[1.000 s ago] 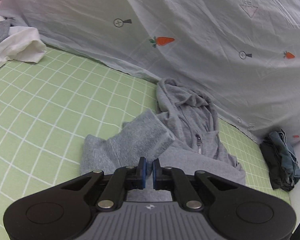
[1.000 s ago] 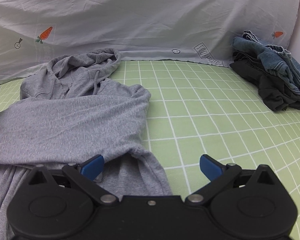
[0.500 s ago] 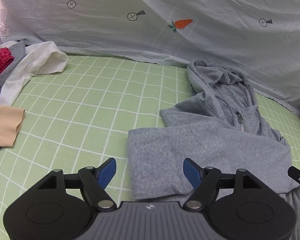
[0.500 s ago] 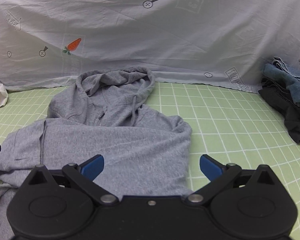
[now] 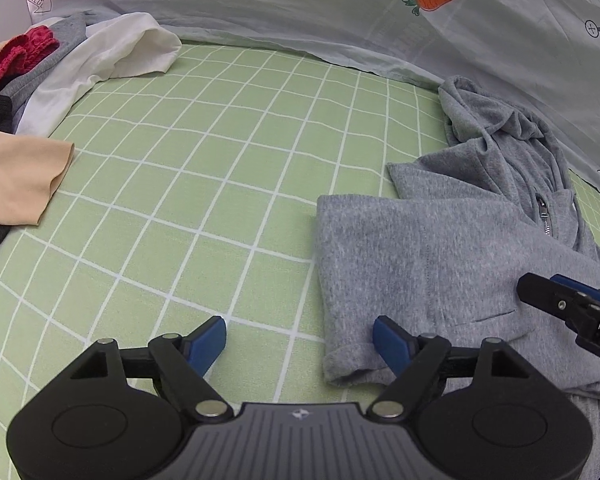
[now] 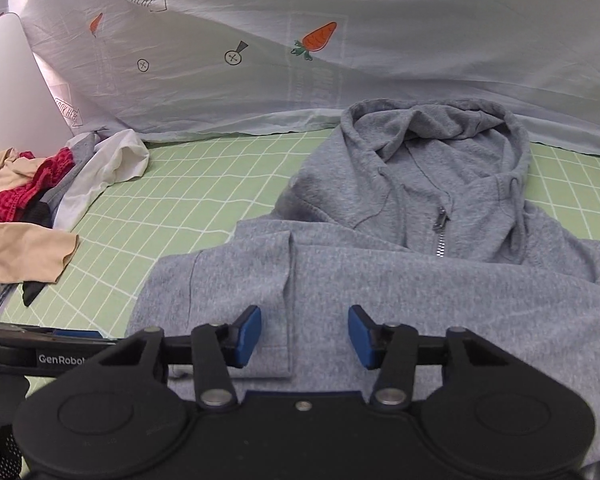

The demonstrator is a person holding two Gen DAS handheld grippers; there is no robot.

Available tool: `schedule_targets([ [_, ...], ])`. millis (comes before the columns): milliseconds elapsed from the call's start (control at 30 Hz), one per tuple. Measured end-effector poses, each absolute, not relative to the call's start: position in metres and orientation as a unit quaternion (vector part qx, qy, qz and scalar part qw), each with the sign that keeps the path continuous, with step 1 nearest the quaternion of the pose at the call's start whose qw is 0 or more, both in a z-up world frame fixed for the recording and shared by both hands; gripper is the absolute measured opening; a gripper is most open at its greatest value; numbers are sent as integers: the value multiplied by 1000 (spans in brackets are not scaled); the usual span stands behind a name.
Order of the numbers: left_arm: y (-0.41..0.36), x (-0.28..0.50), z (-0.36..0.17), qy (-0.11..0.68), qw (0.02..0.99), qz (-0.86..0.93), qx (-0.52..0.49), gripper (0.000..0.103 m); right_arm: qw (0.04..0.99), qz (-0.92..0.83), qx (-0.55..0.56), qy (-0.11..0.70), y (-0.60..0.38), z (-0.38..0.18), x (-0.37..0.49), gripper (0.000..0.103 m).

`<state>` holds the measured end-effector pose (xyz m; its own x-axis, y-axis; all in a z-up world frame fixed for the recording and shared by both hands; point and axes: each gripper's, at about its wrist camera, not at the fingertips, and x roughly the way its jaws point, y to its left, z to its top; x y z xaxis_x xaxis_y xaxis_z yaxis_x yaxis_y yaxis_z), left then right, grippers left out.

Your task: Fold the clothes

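A pale printed sheet rises along the far side of the scene, dotted with orange carrots and small crossed circles; boxed arrows on it read "LOOK HERE", though in the left wrist view the first letters are cut off and it seems to read "OOK HERE". Below it lies a green bedcover crossed by a white grid.

A grey zip hoodie lies on the cover at the right of the left wrist view, hood toward the far sheet, zipper pull showing at the chest, and 1 sleeve folded flat across the front.

At the far left sits a loose pile of clothes: white, red, grey, black and a beige piece nearest the cameras.

The right gripper hovers over the folded sleeve; its jaws have just been closing and now stand about half apart, with fabric below them but not pinched. Its 2 blue pads touch nothing.

The left gripper has just been opening and is spread wide, holding nothing, 1 pad over the bare cover and the other over the sleeve cuff. In the right wrist view its body bears the partly hidden lettering "GenRobo".
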<state>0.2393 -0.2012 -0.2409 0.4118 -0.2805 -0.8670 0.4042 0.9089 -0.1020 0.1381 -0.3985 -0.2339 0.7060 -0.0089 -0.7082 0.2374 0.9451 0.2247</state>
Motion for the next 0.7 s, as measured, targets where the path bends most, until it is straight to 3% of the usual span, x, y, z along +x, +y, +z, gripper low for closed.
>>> schedule_targets([
  [100, -205, 237, -242, 499, 839, -205, 74, 84, 911, -55, 145, 382, -391, -237, 142, 23],
  [267, -207, 236, -242, 500, 837, -207, 78, 84, 914, -57, 123, 381, -384, -236, 141, 5],
  [700, -216, 219, -233, 491, 836, -229, 90, 84, 925, -69, 116, 356, -387, -225, 117, 3],
])
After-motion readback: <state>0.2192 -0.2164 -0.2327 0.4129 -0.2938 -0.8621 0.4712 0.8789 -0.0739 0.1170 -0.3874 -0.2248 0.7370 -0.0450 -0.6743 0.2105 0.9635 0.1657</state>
